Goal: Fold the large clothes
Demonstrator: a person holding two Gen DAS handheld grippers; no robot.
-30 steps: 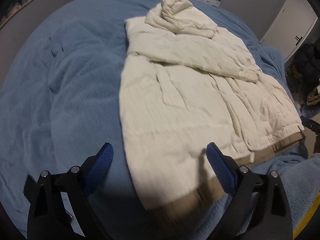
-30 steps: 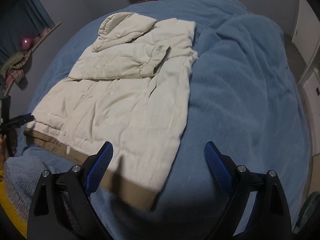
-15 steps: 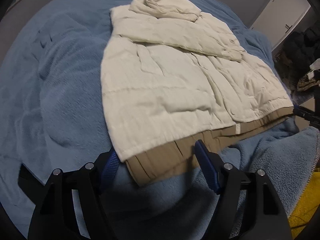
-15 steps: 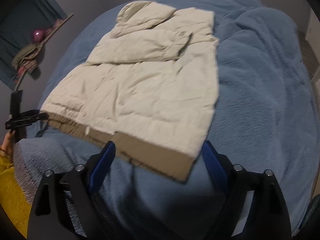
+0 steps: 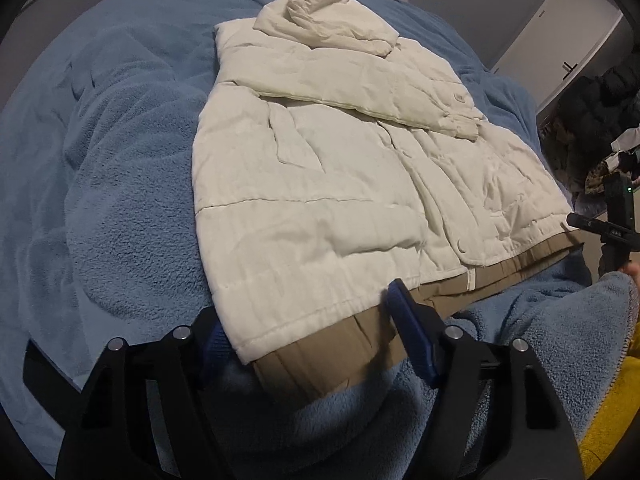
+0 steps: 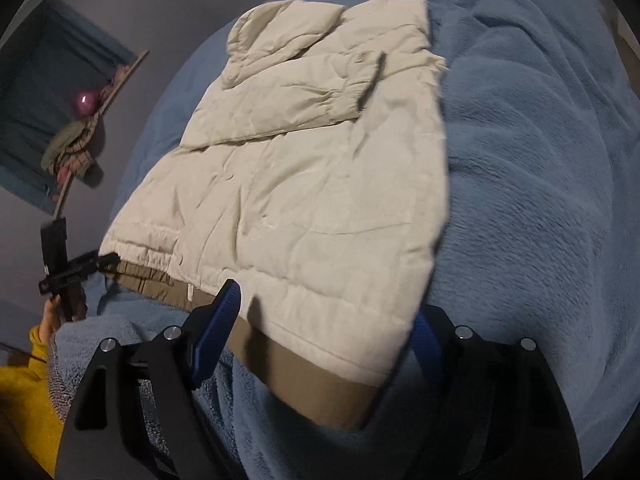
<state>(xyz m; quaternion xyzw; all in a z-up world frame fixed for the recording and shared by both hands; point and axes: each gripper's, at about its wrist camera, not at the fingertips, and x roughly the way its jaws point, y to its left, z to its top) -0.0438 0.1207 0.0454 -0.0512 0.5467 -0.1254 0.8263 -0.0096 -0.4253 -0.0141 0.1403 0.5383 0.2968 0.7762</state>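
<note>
- Both hand-held grippers have dropped toward the jacket's hem over the last second: the left hand-held gripper (image 5: 308, 332) now straddles its near corner of the tan band (image 5: 320, 356), fingers spread, nothing pinched.
- The right hand-held gripper (image 6: 324, 332) likewise brackets the opposite hem corner, fingers apart.
- Ahead of both, the cream jacket (image 5: 340, 184) lies flat on the blue bed (image 5: 120, 200), a sleeve (image 5: 360, 88) folded across.
- Farthest lies the hood (image 5: 328, 12). The bottom-up fold seems ready to begin.

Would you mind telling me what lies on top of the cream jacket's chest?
A sleeve is folded across the jacket, and the hood lies above it. The chest panel beneath them is covered, so it cannot be seen.
</note>
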